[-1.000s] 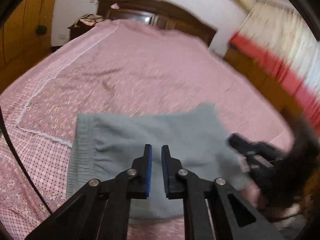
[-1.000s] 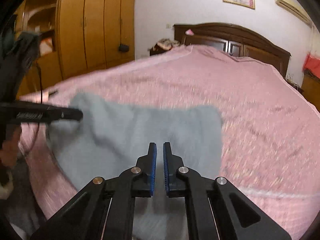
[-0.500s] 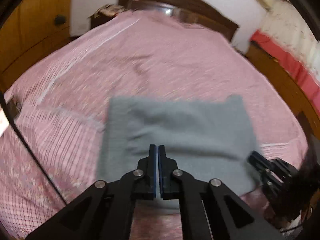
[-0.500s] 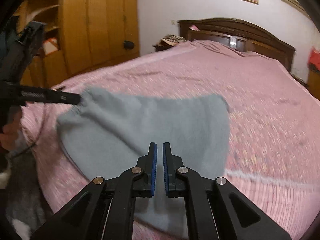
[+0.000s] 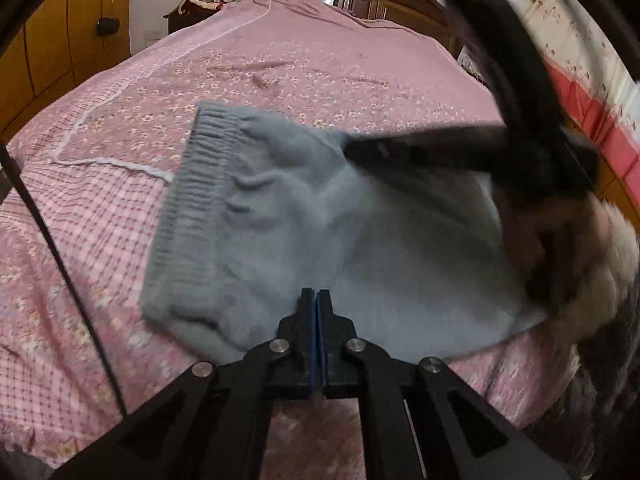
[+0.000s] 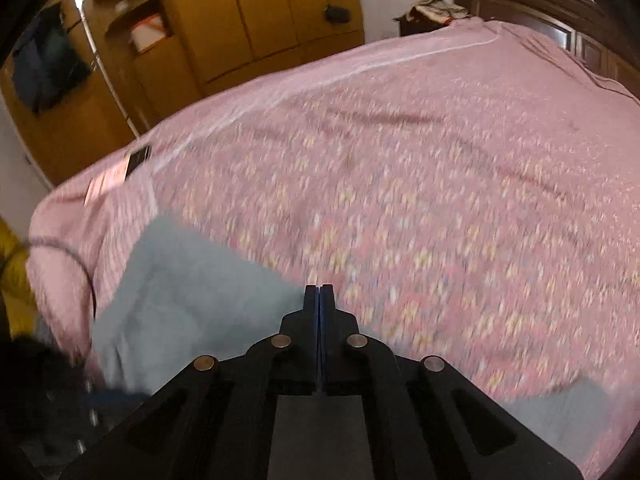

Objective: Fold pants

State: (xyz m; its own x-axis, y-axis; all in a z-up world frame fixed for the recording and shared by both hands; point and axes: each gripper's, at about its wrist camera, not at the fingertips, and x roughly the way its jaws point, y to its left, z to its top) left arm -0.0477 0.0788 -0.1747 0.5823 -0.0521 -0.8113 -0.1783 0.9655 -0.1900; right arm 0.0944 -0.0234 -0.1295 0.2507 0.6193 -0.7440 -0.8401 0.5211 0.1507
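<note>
I see the grey-blue pants (image 5: pixel 320 216) folded on the pink bedspread (image 5: pixel 280 60) near the bed's foot edge. My left gripper (image 5: pixel 317 300) hangs over them, jaws closed on nothing. My right gripper (image 6: pixel 319 296) has just closed empty beside them.

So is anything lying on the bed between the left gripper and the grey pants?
Nothing visible. The left gripper, shut, sits right over the near edge of the grey pants; the right gripper reaches across their far side.
</note>
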